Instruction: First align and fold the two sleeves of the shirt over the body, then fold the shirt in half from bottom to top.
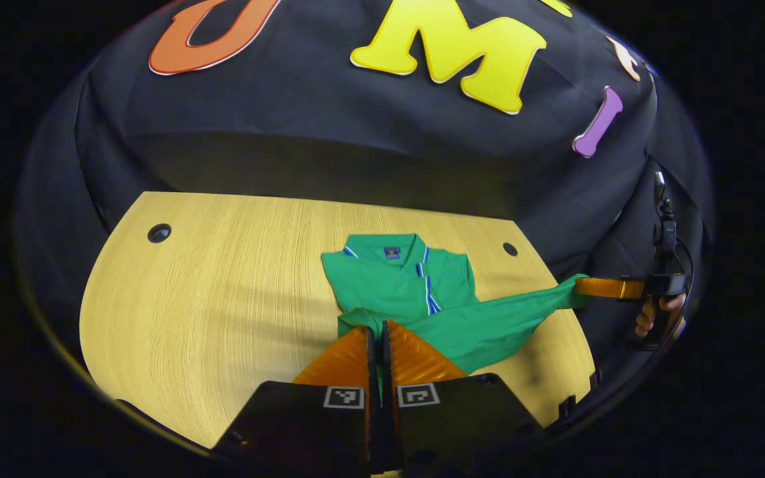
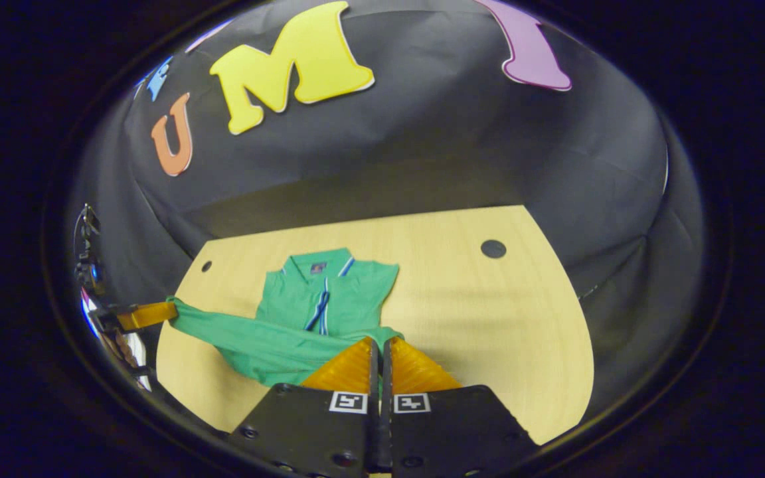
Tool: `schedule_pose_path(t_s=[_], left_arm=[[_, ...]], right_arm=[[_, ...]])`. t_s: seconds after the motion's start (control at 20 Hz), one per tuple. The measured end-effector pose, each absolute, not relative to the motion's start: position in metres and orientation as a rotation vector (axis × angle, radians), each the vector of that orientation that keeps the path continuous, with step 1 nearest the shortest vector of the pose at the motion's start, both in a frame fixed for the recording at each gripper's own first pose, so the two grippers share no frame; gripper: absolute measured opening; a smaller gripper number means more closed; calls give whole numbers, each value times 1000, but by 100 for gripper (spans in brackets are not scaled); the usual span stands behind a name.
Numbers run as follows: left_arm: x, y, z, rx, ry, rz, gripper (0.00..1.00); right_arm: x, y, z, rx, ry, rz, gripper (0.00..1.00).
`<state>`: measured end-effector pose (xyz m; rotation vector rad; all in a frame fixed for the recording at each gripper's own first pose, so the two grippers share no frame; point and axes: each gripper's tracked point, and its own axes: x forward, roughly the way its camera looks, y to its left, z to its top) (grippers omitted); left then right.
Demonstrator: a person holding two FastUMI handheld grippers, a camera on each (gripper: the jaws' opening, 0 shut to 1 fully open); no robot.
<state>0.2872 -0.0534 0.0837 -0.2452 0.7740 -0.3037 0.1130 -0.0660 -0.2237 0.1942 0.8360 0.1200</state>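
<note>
- The green shirt (image 1: 399, 282) lay on the table (image 1: 210, 292), collar at 12 o'clock.
- My left gripper (image 1: 376, 332) was pinched tight on the shirt's hem at 6 o'clock.
- My right gripper (image 2: 378, 345) pinched the hem too, and the cloth was stretched between them.
- I think the sleeves were already folded in.
- The bottom-to-top fold was not done yet.

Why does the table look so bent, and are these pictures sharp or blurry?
Left gripper view: fisheye lens bows the pale wooden table; green polo shirt sharp, soft shadow bands across the wood. Right gripper view: same curving, edges dim, the shirt crisp, no glare.
</note>
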Motion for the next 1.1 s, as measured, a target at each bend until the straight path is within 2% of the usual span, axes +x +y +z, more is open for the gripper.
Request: schedule_pose_path(t_s=[0.25,0.5,0.95,1.05,1.1], left_arm=[[356,-51,78,-200,719,-280,6],[424,-42,44,-206,674,-200,6],[484,-35,-28,-117,680,-142,8],[486,-36,-40,-115,696,-132,11],[485,-36,-45,-109,710,-119,16]], right_arm=[[200,-50,-215,134,723,133,0],[269,-36,-244,112,677,133,0],[308,-20,-319,75,757,148,0],[312,-22,-331,78,768,139,0],[314,-22,-338,76,775,133,5]])
